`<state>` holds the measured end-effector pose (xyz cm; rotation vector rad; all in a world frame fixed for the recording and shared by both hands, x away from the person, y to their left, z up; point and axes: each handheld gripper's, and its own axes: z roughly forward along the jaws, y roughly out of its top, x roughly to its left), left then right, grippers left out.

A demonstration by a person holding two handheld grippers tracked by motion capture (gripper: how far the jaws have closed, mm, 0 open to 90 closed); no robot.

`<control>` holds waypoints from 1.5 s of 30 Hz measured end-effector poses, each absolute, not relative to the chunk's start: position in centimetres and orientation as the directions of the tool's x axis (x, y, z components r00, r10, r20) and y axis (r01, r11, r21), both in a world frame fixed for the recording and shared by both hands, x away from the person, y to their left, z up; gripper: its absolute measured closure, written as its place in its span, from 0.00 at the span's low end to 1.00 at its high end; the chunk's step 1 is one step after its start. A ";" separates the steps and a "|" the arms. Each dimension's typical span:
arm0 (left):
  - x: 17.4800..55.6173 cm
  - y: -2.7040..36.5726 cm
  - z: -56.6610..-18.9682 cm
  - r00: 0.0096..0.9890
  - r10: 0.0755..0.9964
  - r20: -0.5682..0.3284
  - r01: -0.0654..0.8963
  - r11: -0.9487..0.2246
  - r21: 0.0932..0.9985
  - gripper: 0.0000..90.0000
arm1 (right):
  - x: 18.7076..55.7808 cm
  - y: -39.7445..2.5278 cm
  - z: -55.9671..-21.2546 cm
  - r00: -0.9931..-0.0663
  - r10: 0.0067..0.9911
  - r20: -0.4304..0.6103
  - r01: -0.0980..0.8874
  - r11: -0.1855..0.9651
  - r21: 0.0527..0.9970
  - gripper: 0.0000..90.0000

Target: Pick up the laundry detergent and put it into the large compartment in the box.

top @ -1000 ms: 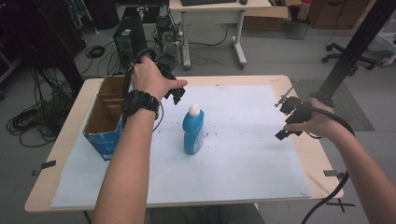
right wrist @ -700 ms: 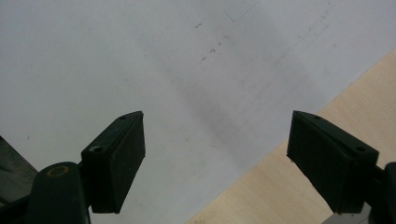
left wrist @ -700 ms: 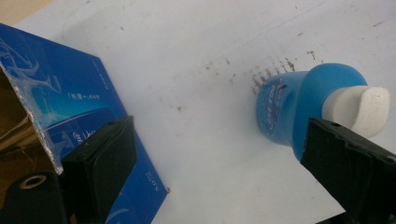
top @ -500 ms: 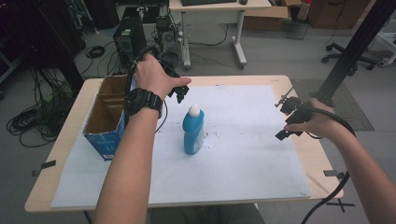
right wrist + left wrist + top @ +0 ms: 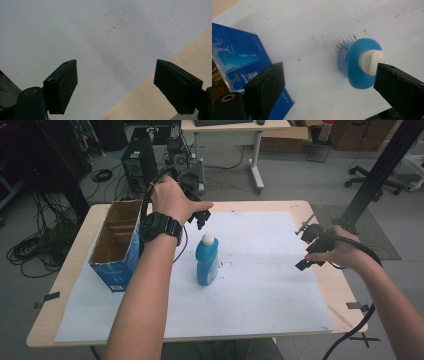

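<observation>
A blue bottle (image 5: 206, 262) with a white cap (image 5: 208, 239) stands upright on the white paper sheet (image 5: 260, 270) near the table's middle. My left gripper (image 5: 200, 215) hangs open just above and behind the cap, held by a hand with a black watch. In the left gripper view the bottle (image 5: 355, 63) is seen from above, its white cap (image 5: 372, 62) beside the right jaw, and my left gripper (image 5: 329, 82) holds nothing. My right gripper (image 5: 305, 247) hovers open over the sheet's right edge; in the right gripper view my right gripper (image 5: 116, 75) is empty above paper and wood.
An open blue cardboard box (image 5: 117, 245) stands on the table's left side, close to the left forearm; the box's (image 5: 242, 65) blue side also appears in the left gripper view. The wooden table edge (image 5: 345, 285) runs right of the sheet. Desks, cables and computers lie beyond the table.
The left hand and its gripper have risen slightly and shifted a little back above the bottle. The right gripper and bottle have stayed put.
</observation>
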<state>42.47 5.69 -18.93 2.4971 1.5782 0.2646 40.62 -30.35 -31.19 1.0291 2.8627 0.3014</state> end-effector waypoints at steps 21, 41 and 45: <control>42.2 2.8 -19.9 0.428 0.902 0.061 0.875 -0.430 0.224 0.10 | 40.3 -30.9 -31.1 -0.762 0.648 -0.011 0.631 0.745 0.217 0.22; 42.1 1.4 -21.6 0.427 0.903 0.052 0.880 -0.428 0.207 0.11 | 40.3 -30.9 -31.3 -0.759 0.651 -0.007 0.634 0.742 0.218 0.21; 42.0 1.4 -21.9 0.426 0.903 0.053 0.881 -0.427 0.206 0.11 | 40.3 -30.9 -31.4 -0.760 0.650 -0.007 0.634 0.742 0.218 0.21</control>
